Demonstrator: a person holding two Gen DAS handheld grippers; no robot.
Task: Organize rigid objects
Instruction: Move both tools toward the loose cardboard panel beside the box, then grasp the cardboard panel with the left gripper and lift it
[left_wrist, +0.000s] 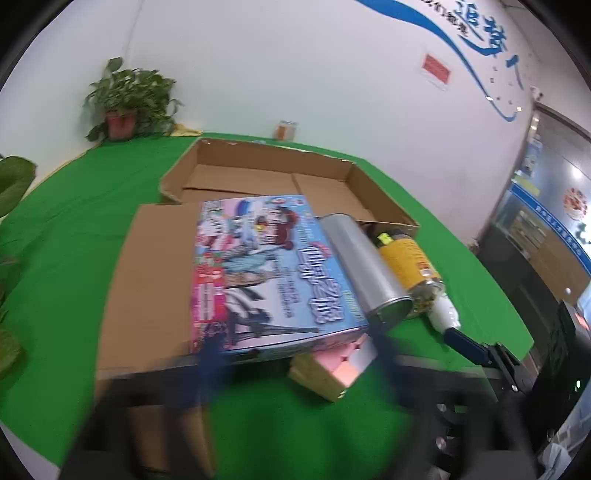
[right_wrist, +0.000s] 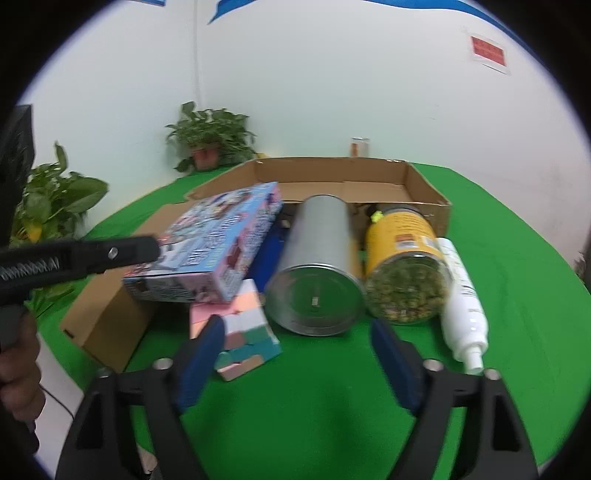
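Note:
A colourful puzzle box (left_wrist: 266, 273) (right_wrist: 214, 247) lies tilted across a closed brown carton (left_wrist: 147, 280) (right_wrist: 107, 317). A silver can (left_wrist: 365, 266) (right_wrist: 317, 273), a yellow-labelled jar (left_wrist: 410, 266) (right_wrist: 406, 269) and a white bottle (left_wrist: 445, 314) (right_wrist: 461, 295) lie side by side on the green table. A pastel cube (left_wrist: 332, 369) (right_wrist: 240, 332) sits under the puzzle box's near corner. My left gripper (left_wrist: 295, 358) is open, blurred, just short of the puzzle box. My right gripper (right_wrist: 295, 332) is open, empty, facing the silver can.
An open shallow cardboard tray (left_wrist: 384, 195) (right_wrist: 424, 184) stands behind the objects. Potted plants (left_wrist: 129, 99) (right_wrist: 210, 136) stand at the far left edge, and a small jar (right_wrist: 360, 146) by the wall. The left tool's arm (right_wrist: 74, 258) crosses the right wrist view.

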